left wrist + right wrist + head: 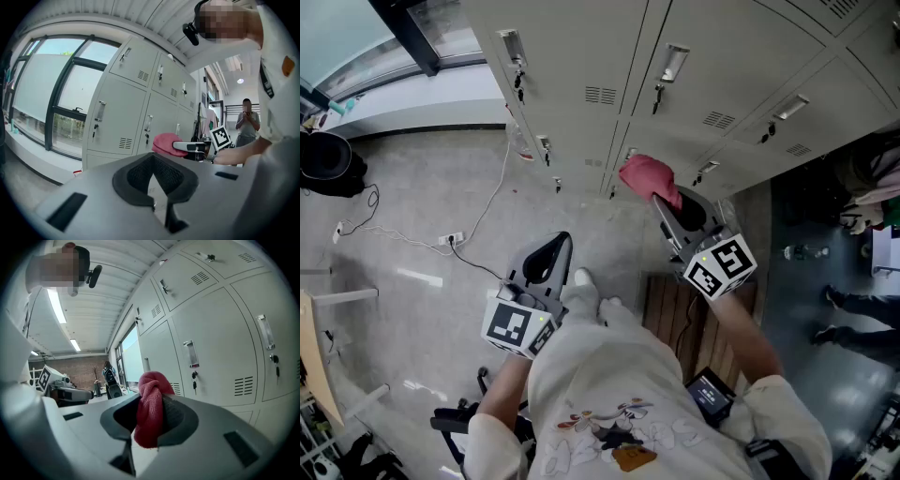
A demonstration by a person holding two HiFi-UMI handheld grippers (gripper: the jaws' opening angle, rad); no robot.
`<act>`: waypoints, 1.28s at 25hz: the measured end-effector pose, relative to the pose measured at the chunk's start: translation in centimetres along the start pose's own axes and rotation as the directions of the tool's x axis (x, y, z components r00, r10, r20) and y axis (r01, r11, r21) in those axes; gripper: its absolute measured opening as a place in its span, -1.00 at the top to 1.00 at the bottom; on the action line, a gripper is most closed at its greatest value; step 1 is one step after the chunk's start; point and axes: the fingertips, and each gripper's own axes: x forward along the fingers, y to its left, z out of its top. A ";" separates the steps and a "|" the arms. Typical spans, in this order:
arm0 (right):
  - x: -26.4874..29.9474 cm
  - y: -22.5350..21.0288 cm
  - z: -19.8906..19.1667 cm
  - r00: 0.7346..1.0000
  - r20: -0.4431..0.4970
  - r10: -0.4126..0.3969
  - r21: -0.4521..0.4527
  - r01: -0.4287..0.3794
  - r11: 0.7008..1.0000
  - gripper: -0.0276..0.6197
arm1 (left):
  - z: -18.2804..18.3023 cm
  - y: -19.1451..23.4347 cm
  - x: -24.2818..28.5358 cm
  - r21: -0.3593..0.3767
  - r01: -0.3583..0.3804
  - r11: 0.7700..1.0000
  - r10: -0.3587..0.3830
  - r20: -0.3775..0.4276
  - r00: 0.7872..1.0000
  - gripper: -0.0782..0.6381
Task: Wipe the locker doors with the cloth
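Note:
Grey locker doors (675, 103) with handles and keys fill the top of the head view. A pink-red cloth (647, 178) is bunched at the tip of my right gripper (664, 202), which is shut on it and held close to a lower locker door. Whether the cloth touches the door cannot be told. The right gripper view has the cloth (150, 411) pinched between the jaws, with lockers (220, 357) to the right. My left gripper (555, 251) is lower and to the left, shut and empty, away from the lockers. The left gripper view shows the cloth (166, 143) ahead, by the lockers (117, 117).
White cables and a power strip (450, 240) lie on the floor at left, near a black bin (328, 164). A slatted wooden bench (670, 314) is below the right gripper. Other people stand at the right (862, 309). A window (51, 93) adjoins the lockers.

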 end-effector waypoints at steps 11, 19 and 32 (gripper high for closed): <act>4.9 1.4 -4.1 0.991 -0.014 -0.135 0.001 0.135 0.991 0.63 | -1.8 4.1 2.8 0.064 0.121 0.991 -0.119 -0.039 0.992 0.77; 12.0 -0.5 -7.3 0.956 -0.021 -0.292 -0.006 0.292 0.956 0.63 | -2.4 12.4 6.0 0.123 0.162 0.979 -0.158 -0.044 0.986 0.76; 19.6 -9.6 -16.1 0.927 0.099 -0.363 -0.015 0.366 0.931 0.63 | -15.0 20.5 15.2 0.091 0.128 0.988 -0.132 0.044 0.990 0.76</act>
